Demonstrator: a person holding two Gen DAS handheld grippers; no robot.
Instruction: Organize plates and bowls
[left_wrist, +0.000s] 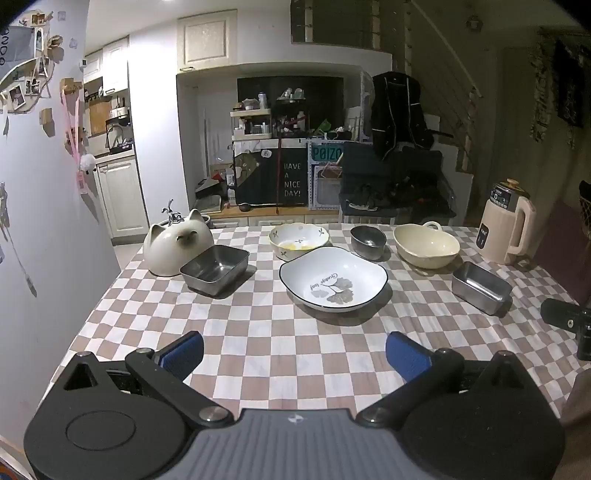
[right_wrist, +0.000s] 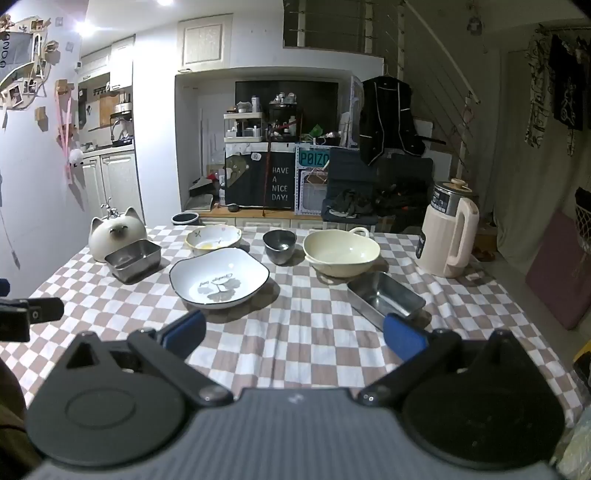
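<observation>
Both grippers sit nearest the lens, the left gripper (left_wrist: 293, 352) and the right gripper (right_wrist: 293, 334) each with blue fingers (left_wrist: 184, 352) spread wide over bare checked cloth and nothing between them. Beyond them the tabletop (left_wrist: 258, 332) carries every dish separately, and the white leaf-print plate (left_wrist: 333, 277) near the middle serves as the landmark. Largest after it is the cream handled bowl (left_wrist: 425, 245), behind and to the right of the plate and apart from it. Next comes the square steel tray (left_wrist: 215, 267), well to the plate's left and just in front of a white cat-shaped jar (left_wrist: 173, 245). A narrower steel loaf tin (left_wrist: 482, 287) lies to the plate's right; in the right wrist view it sits just ahead of that gripper's right finger. Behind the plate, almost touching its far rim, stands the flowered bowl (left_wrist: 298, 240) with a yellow smear inside. Smallest is the dark metal bowl (left_wrist: 368, 240), behind the plate's right corner. A cream kettle (left_wrist: 506, 225) stands far right of the plate. Nothing is stacked or grouped, so the organizing appears not yet begun; every plate, bowl and tray is left to gather.
</observation>
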